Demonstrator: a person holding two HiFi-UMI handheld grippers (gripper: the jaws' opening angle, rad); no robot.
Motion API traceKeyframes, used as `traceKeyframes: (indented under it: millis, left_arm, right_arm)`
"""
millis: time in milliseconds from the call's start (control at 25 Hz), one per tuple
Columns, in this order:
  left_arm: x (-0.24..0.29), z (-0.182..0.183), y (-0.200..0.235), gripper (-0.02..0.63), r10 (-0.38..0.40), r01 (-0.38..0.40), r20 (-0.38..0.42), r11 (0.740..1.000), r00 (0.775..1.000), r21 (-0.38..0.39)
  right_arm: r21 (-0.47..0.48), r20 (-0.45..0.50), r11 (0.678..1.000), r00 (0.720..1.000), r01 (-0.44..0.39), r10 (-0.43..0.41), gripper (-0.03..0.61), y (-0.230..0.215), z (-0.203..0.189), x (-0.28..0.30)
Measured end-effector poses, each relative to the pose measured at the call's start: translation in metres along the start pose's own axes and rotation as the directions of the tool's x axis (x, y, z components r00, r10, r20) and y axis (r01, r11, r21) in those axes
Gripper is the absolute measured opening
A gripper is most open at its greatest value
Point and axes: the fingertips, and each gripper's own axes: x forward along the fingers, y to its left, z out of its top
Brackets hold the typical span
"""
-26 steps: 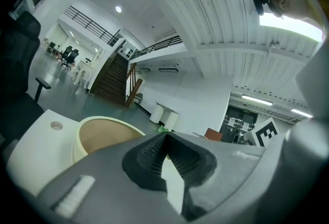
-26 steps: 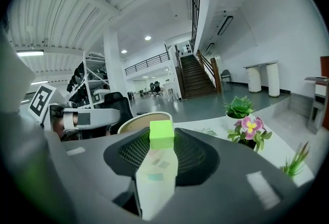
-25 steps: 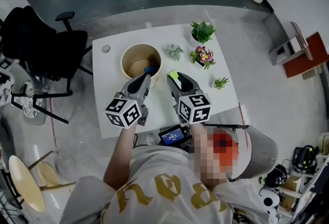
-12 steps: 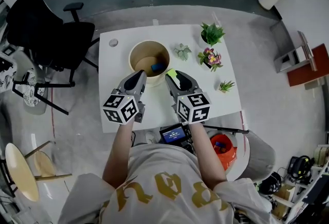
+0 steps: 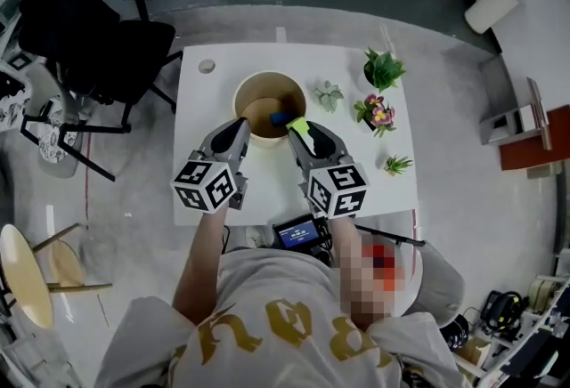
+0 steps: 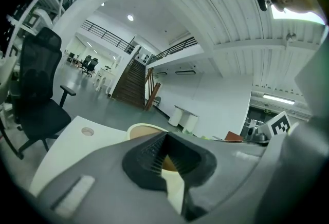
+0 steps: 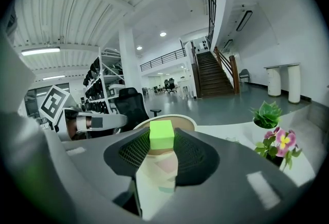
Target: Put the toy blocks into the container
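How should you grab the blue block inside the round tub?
Pinch the blue block on two opposite flat faces, coming straight down through the open top of the tub. Its tall round wall blocks any sideways reach.

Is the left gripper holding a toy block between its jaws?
No, the left gripper view shows the left gripper with nothing between its jaws, and only the container is visible beyond them.

This is a large open office hall: a black office chair [image 5: 93, 30] stands by a white table [image 5: 205, 119], and a staircase [image 7: 213, 76], an upper gallery railing [image 7: 162, 57] and storage shelves [image 7: 105, 84] show behind.
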Motion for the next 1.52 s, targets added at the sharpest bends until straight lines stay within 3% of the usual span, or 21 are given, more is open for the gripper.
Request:
traceKeyframes:
  millis: [840, 1520]
  left_arm:
    - [0.015, -0.011, 0.018, 0.002, 0.053, -0.053, -0.024, 0.999, 0.998, -0.009]
    - [0.021, -0.019, 0.014, 0.002, 0.049, -0.049, -0.051, 0.999, 0.998, -0.003]
  right_arm:
    - [-0.108, -0.051, 0.991, 0.996, -0.079, 0.074, 0.169, -0.007, -0.007, 0.034]
    - [-0.149, -0.028, 0.987, 0.998, -0.057, 0.053, 0.149, -0.013, -0.002, 0.031]
